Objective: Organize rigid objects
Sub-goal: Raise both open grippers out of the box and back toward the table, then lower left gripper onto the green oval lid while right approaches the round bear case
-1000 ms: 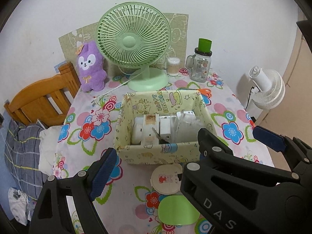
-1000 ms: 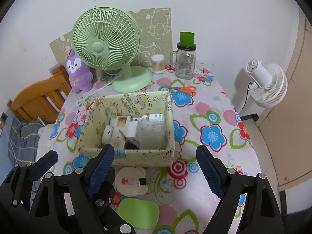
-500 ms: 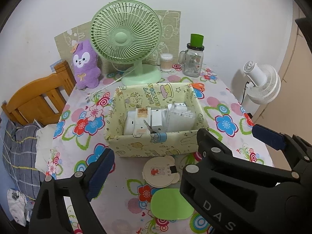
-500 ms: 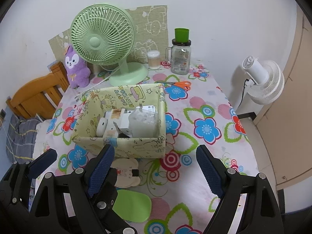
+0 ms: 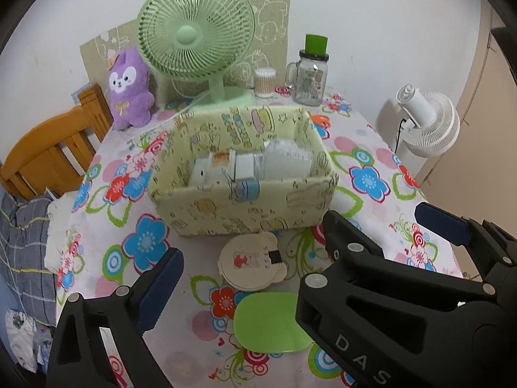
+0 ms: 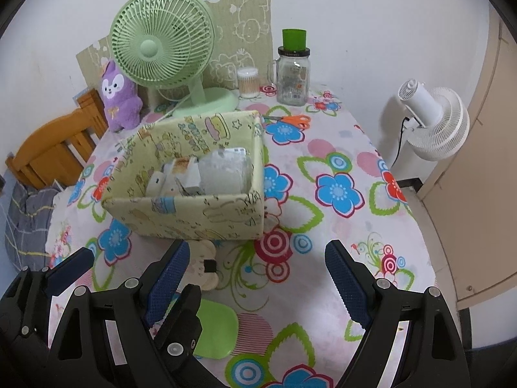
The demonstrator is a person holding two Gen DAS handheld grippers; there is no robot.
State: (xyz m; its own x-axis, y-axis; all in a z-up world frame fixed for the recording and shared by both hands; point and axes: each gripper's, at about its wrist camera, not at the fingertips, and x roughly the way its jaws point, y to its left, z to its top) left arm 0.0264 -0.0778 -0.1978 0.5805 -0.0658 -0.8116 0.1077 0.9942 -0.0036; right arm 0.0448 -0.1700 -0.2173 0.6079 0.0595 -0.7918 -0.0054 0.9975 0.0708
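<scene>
Grippers above floral tablecloth (image 6: pixel 339 148): left gripper (image 5: pixel 255 258) jaws opening, right gripper (image 6: pixel 255 266) jaws apart, both empty. Bear-shaped case (image 5: pixel 252 260) and green pad (image 5: pixel 269 321) lie before fabric storage box (image 5: pixel 245 207).

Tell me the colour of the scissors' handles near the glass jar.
Orange; the scissors show best in the right wrist view.

Both wrist views look steeply down, sharing the box (image 5: pixel 245 207).

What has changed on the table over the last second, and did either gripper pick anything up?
Both grippers came down toward the table, so the yellow box, the bear-shaped case and the green pad now look larger. The left gripper has its jaws opening wider; the right gripper stays open. Nothing was grasped or released. Everything on the table kept its place.
</scene>
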